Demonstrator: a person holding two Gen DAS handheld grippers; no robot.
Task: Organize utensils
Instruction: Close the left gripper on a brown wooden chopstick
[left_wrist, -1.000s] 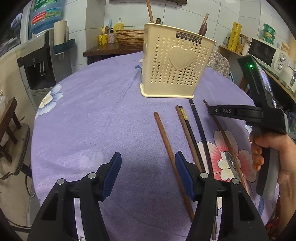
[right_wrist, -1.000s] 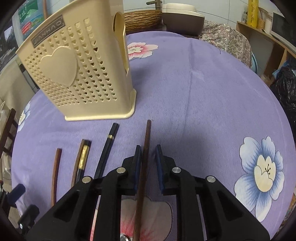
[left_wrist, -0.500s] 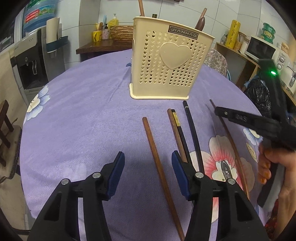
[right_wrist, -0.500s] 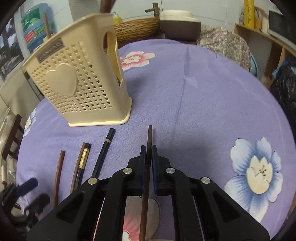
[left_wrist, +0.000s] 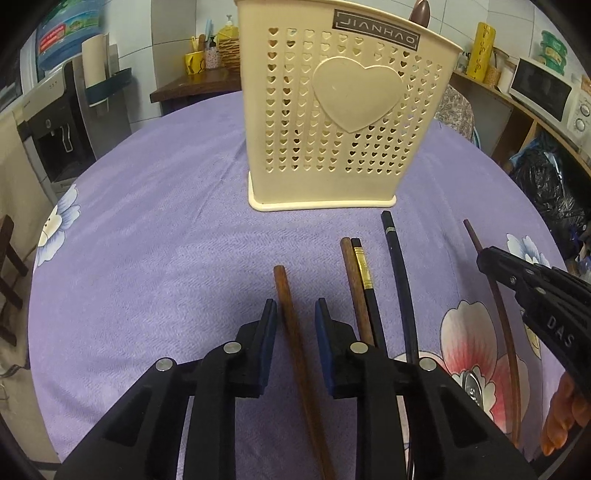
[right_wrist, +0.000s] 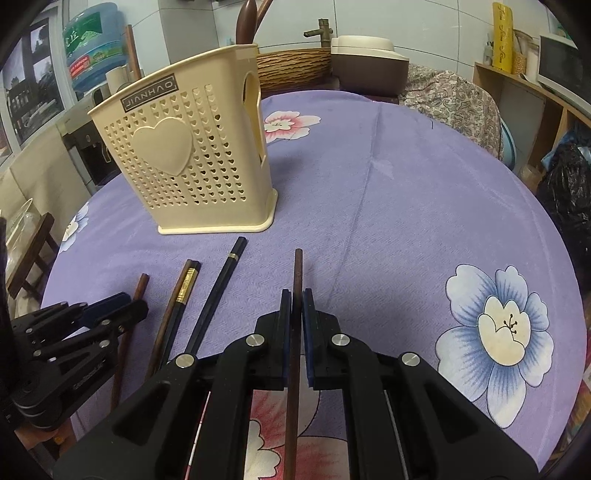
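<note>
Right tongs (right_wrist: 294, 301) clench a dark chopstick (right_wrist: 297, 269) on the cloth; left tongs (left_wrist: 294, 314) straddle a brown chopstick (left_wrist: 285, 295), pads apart. Grasping stage. Next, probably: lift, tip upright, drop into the holder (right_wrist: 192, 162) ahead.

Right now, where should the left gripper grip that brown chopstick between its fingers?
Grip the brown chopstick along its upper shaft, from above. It lies flat and lengthwise between the left gripper's open fingers, apart from the neighbouring brown and black pair, so closing there should catch only it.
</note>
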